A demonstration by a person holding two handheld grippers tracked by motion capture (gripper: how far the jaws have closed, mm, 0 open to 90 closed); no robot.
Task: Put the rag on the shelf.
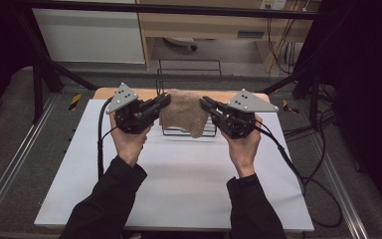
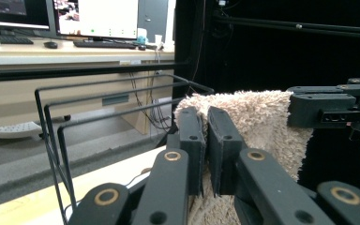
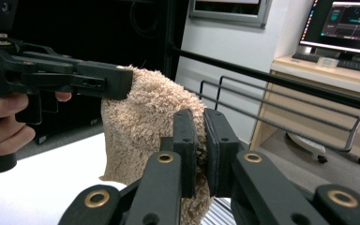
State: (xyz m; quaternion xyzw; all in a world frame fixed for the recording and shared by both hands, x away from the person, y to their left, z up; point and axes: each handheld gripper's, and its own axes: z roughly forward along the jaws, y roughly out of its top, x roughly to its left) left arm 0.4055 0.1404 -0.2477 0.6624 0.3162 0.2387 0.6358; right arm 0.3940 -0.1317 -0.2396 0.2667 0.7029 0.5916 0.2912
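Note:
A beige fluffy towel (image 1: 181,110) hangs in the air between my two grippers, above the far part of the white table (image 1: 179,184). My left gripper (image 1: 166,100) is shut on the towel's left top corner, my right gripper (image 1: 204,103) on its right top corner. In the left gripper view the two black pads pinch the towel (image 2: 248,117) at my left gripper (image 2: 206,123), with the other gripper (image 2: 328,105) holding the far corner. The right gripper view shows my right gripper (image 3: 200,125) clamped on the towel (image 3: 145,117), the left gripper (image 3: 75,77) beyond it.
A black wire rack (image 1: 189,130) stands on the table just behind and below the towel; its bars (image 2: 98,101) run close to the left gripper and its bars (image 3: 281,117) to the right one. A desk with monitors sits behind.

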